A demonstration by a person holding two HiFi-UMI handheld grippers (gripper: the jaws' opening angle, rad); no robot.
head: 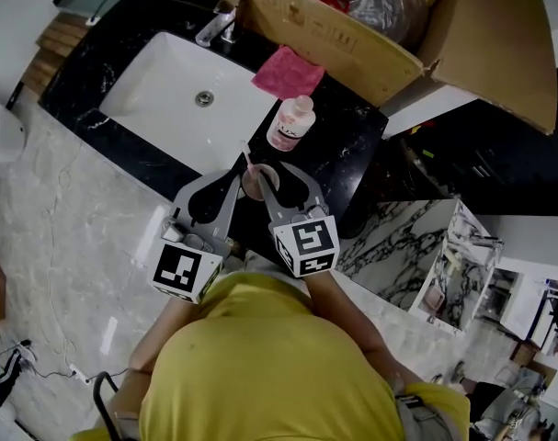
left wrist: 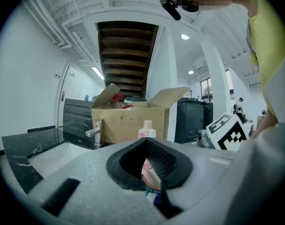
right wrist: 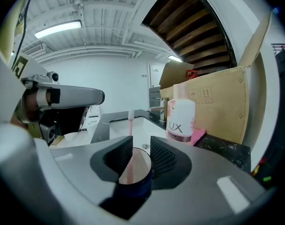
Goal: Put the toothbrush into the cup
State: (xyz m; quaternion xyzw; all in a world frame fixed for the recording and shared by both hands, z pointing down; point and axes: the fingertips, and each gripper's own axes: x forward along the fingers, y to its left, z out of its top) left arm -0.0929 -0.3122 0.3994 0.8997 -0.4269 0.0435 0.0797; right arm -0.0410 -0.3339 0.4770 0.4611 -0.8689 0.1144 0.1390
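A small cup [head: 261, 184] stands on the black counter [head: 347, 154] in front of the sink. A pink toothbrush [head: 246, 162] stands in it, head up. In the right gripper view the toothbrush [right wrist: 131, 125] rises out of the cup [right wrist: 138, 175] between the two pads, close to the left one, and neither pad presses on it. My right gripper [right wrist: 143, 157] is open around it. My left gripper [head: 243, 175] comes in from the left, and its tips meet at the cup's rim. In the left gripper view the cup [left wrist: 150, 173] fills the narrow gap of my left gripper [left wrist: 150, 181].
A pink-capped LUX bottle [head: 292, 122] stands just behind the cup, with a pink cloth [head: 288, 70] beyond it. The white sink [head: 159, 108] and its faucet [head: 216, 26] lie to the left. An open cardboard box [head: 462, 35] takes up the back right.
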